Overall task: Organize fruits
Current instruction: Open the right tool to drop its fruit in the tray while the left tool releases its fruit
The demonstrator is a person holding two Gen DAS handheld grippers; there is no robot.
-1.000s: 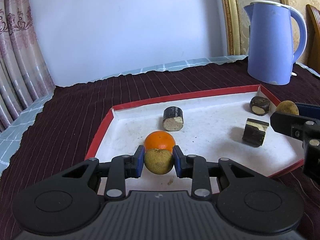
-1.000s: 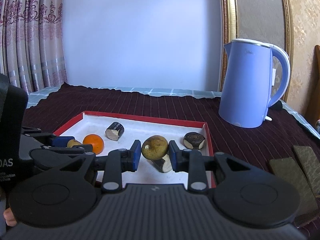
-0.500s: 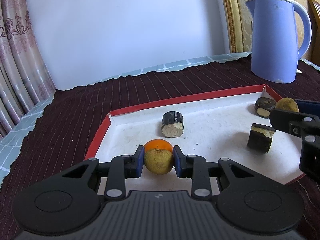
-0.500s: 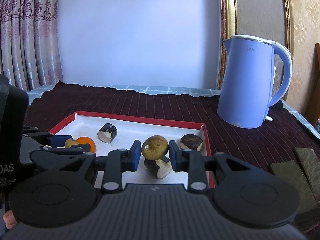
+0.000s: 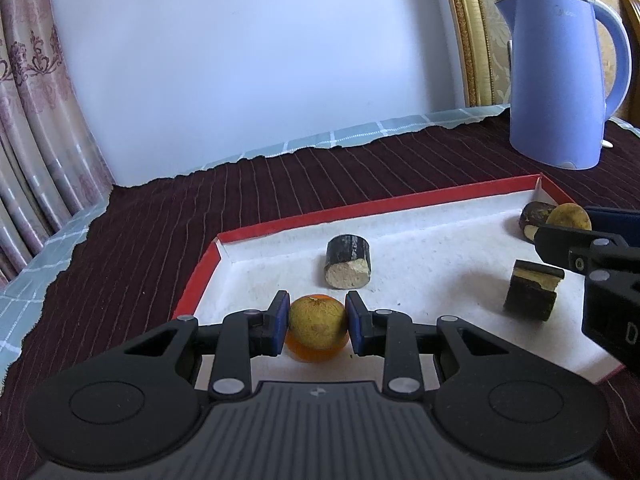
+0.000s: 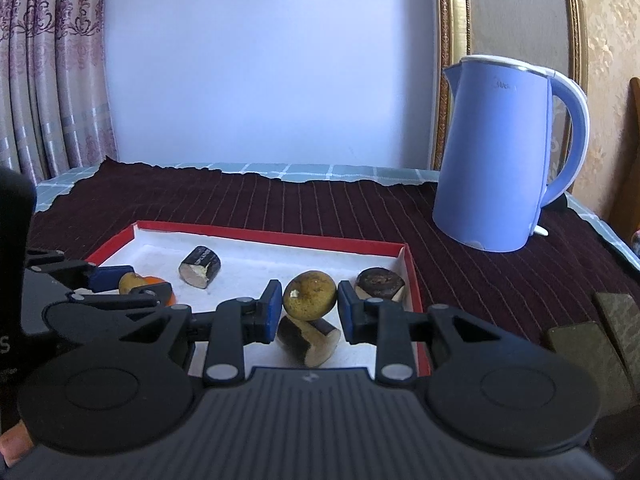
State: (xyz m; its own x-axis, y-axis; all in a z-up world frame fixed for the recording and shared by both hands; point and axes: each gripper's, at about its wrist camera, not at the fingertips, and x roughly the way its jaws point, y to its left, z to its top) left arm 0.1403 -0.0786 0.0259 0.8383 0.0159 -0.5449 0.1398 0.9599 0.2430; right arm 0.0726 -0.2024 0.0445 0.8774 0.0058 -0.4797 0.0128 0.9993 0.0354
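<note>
Left claw (image 5: 317, 323) grips a round yellow-brown fruit (image 5: 318, 322) directly above the orange tangerine (image 5: 316, 351), frame centre-bottom; right claw (image 6: 308, 306) grips another yellow-brown fruit (image 6: 309, 294).

A lived-in home room: patterned pink pleated curtains (image 6: 48, 80), a gilt carved frame (image 6: 444, 80) against beige embossed wallpaper (image 6: 608, 40), and a lilac-blue plastic electric kettle (image 6: 500, 152) on the maroon-clothed tabletop (image 6: 320, 208).

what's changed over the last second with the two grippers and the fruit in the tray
The left gripper has carried its yellow-brown fruit in over the orange, now mostly hidden behind it. The right gripper has eased its fruit further over the tray. Both grips unchanged; nothing let go. The dark pieces and kettle stayed put.
</note>
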